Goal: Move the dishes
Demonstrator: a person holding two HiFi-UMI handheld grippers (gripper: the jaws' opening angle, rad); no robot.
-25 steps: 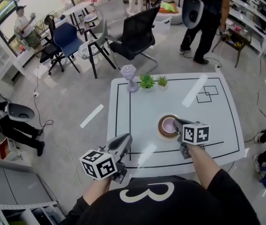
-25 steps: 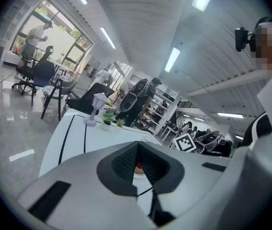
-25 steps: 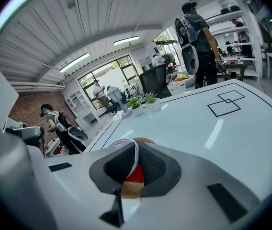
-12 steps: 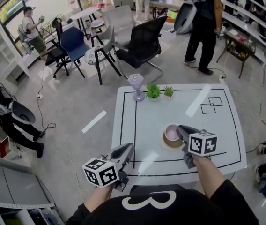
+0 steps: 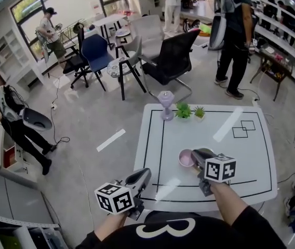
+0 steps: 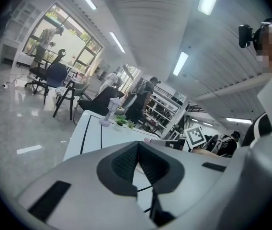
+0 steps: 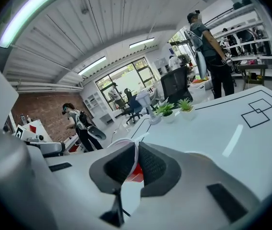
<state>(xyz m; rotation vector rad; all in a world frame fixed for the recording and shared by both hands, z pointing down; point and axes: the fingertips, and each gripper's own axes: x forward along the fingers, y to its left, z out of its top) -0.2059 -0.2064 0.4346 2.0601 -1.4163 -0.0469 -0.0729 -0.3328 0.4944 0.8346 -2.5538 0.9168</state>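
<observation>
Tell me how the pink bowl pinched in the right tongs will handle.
The pink bowl looks rigid and probably light: the right tongs hold it by one thin spot of its rim. Gripped that far off-centre, it may tilt or swing. Its surface looks smooth, so it could slip, and if it is ceramic it may chip when dropped.

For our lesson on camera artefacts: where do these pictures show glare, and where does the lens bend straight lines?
Head view: two bright glare streaks cross the white table. Left gripper view: dark rounded corners, a fisheye frame. Right gripper view: the ceiling light strip bows into an arc.
</observation>
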